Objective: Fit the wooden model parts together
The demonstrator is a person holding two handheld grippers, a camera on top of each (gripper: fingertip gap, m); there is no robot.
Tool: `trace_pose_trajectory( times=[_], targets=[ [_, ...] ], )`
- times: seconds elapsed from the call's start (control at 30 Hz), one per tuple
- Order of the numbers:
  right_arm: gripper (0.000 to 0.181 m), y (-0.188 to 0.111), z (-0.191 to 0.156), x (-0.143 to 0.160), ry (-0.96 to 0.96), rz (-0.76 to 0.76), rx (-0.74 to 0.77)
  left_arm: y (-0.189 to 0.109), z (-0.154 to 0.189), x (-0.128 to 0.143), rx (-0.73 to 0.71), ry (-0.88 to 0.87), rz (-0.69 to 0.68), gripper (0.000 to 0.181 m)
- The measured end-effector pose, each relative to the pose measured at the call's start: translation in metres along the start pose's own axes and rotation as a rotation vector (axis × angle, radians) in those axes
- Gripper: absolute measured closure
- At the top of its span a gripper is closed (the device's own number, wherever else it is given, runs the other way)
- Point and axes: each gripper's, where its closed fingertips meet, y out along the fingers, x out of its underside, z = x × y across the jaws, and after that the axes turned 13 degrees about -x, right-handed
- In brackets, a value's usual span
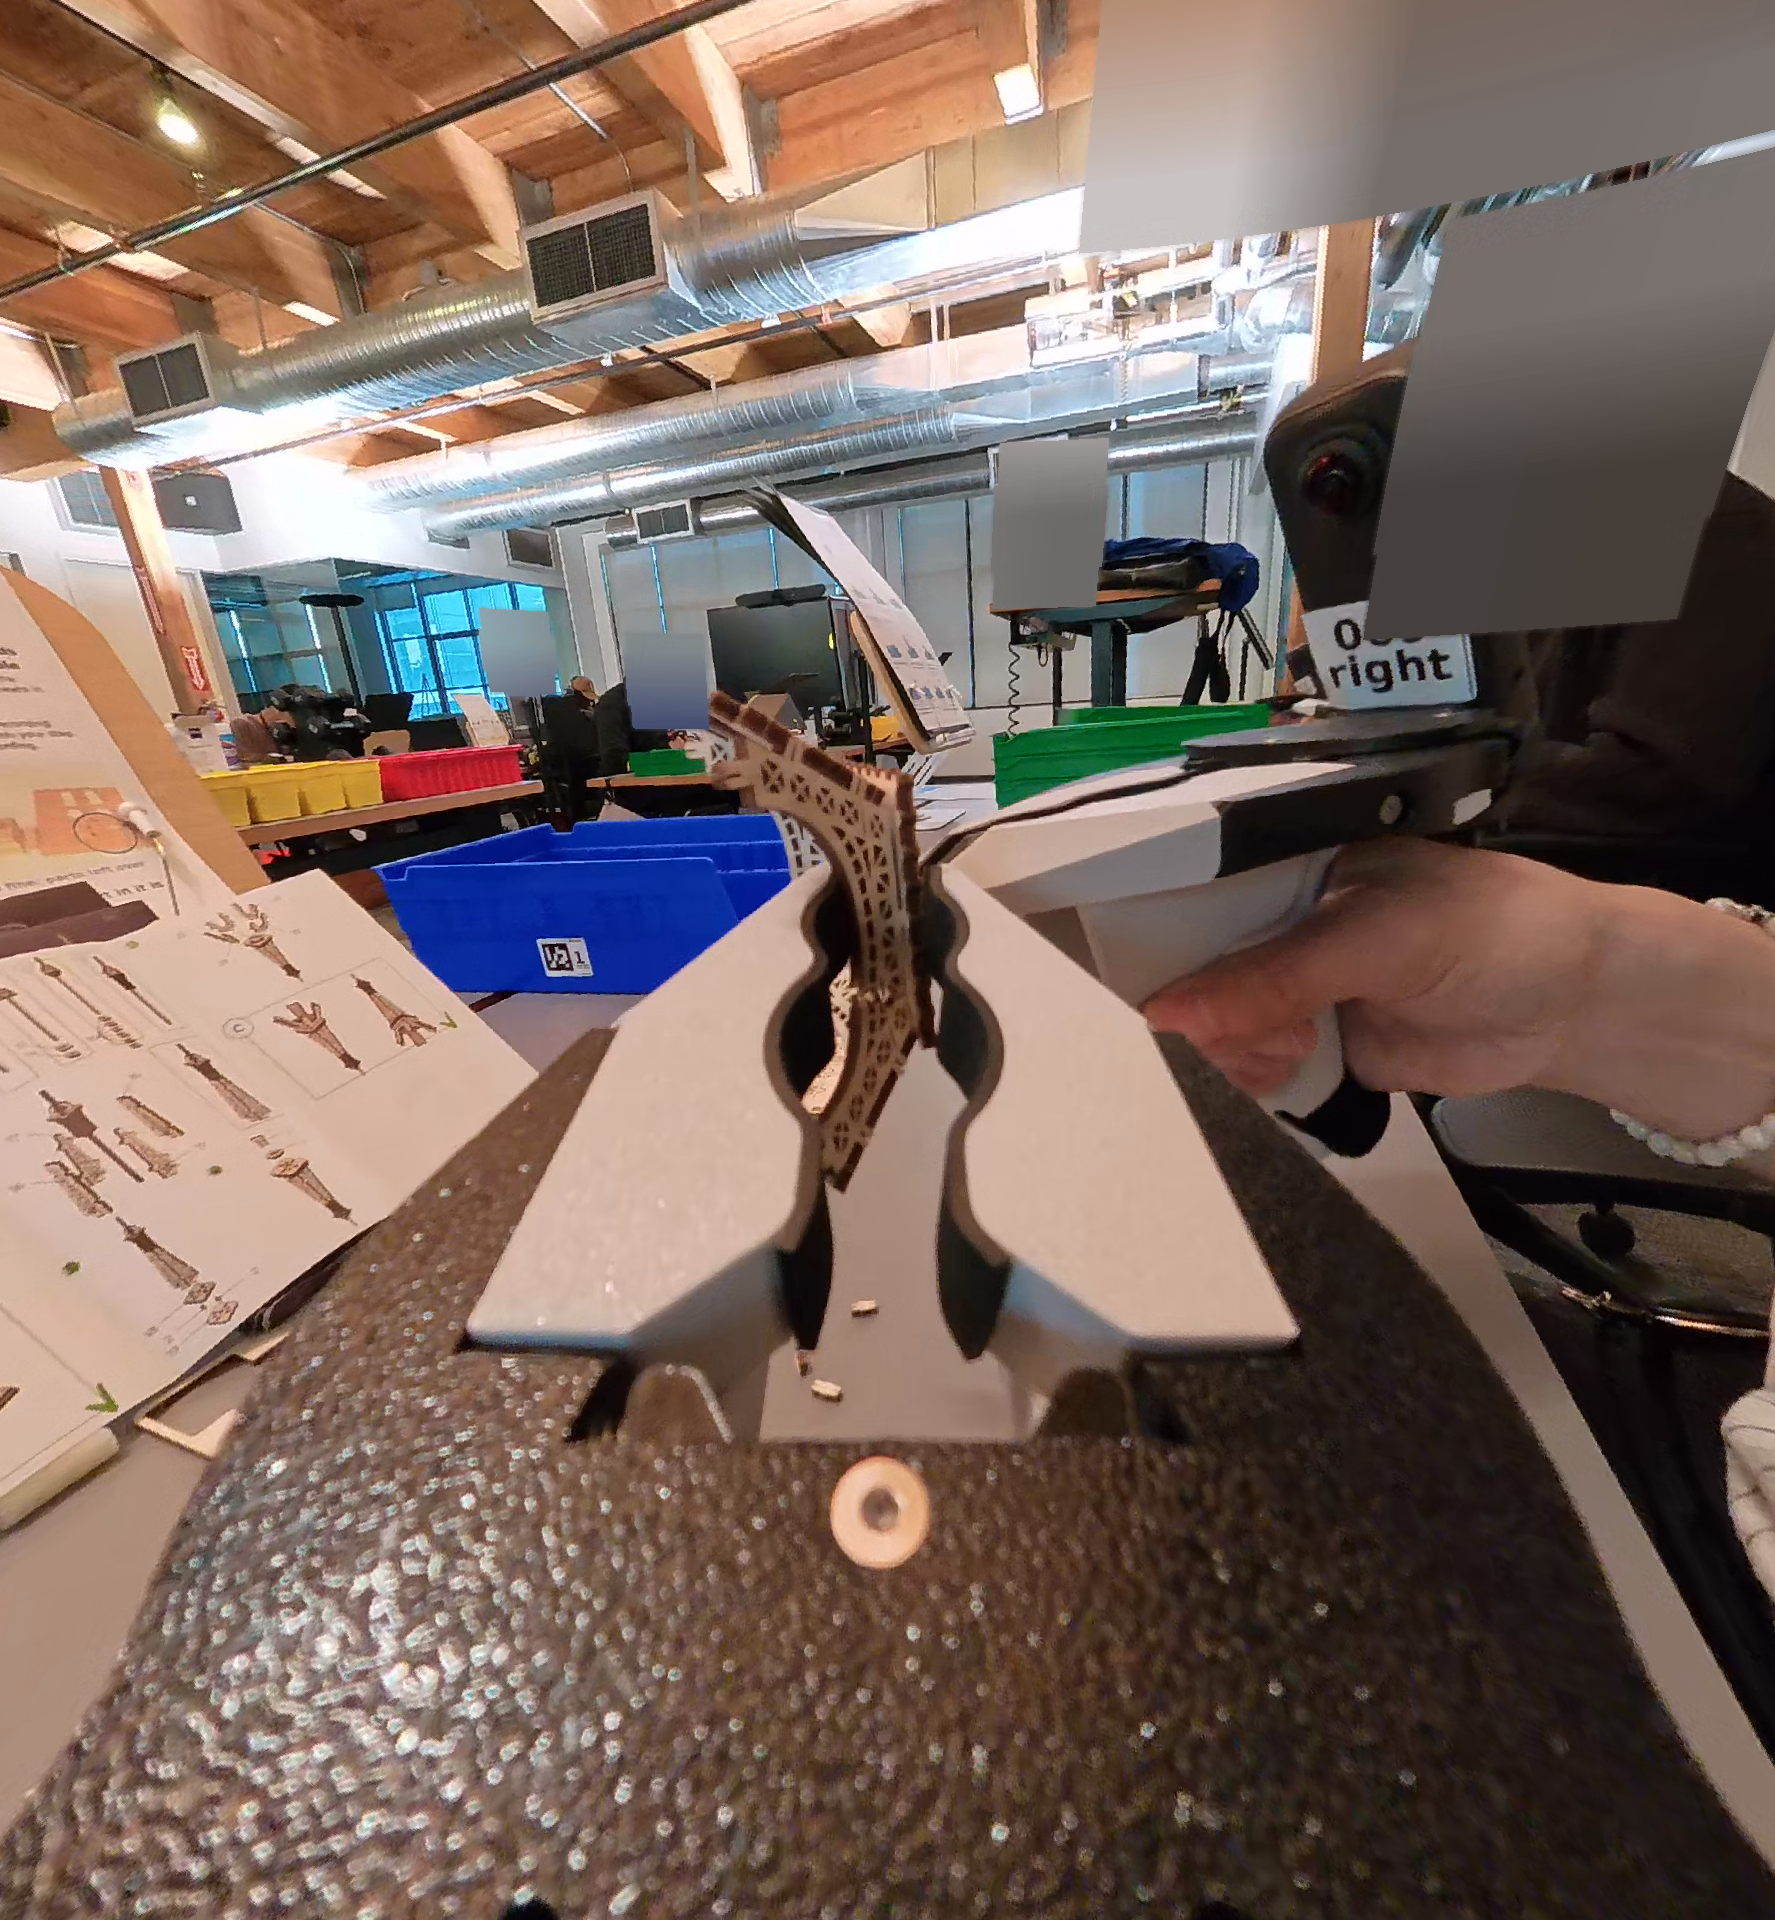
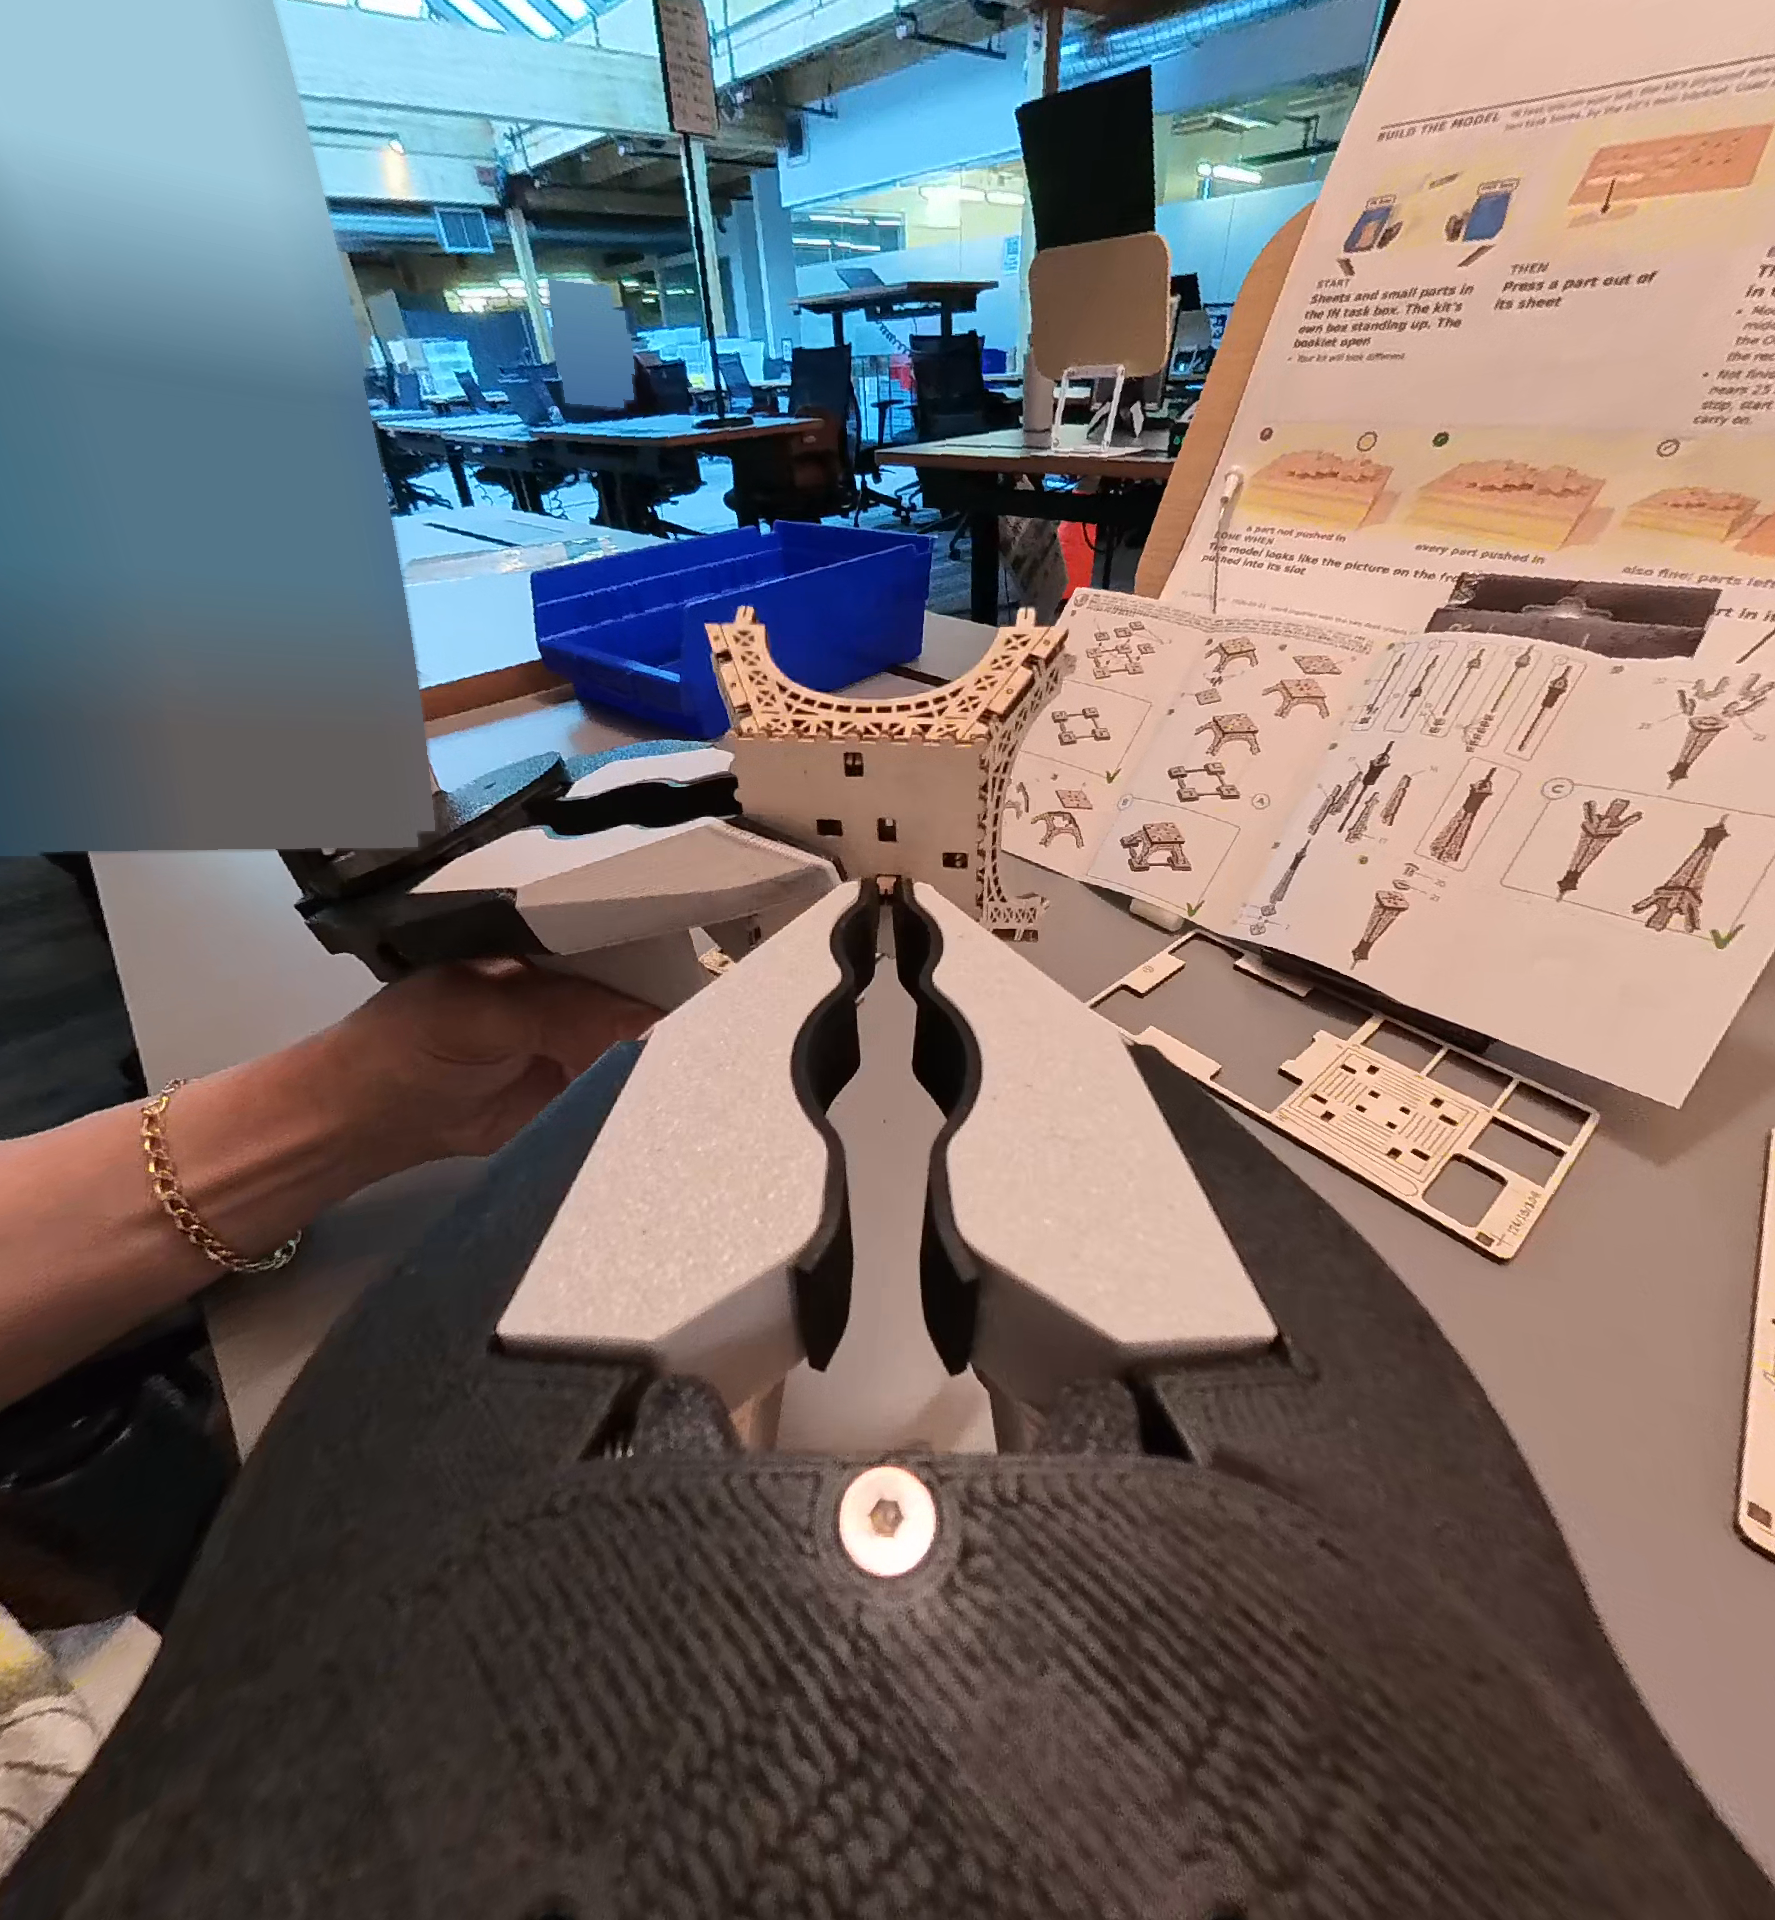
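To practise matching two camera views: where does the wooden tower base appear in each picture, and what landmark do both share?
Left wrist view: wooden tower base at centre, edge-on, clamped in the left gripper.
Right wrist view: just above centre, with the right gripper pinching its lower edge.
Shared landmark: the blue bin behind it.

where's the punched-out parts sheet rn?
Right wrist view, right side: the punched-out parts sheet lies flat on the grey table, just below the open instruction booklet.
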Motion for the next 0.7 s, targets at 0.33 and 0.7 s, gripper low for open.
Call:
trace_pose_trajectory(
  times=[0.33, 0.7],
  targets=[
    [0.175, 0.004, -0.005, -0.010, -0.019, -0.019, 0.016, -0.002, -0.004, -0.012, 0.026, -0.101, 0.051, 0.170],
    [0.180, 0.001, -0.005, -0.013, -0.069, -0.026, 0.053, -0.001, -0.002, -0.014, 0.027, -0.109, 0.068, 0.170]
  ],
)
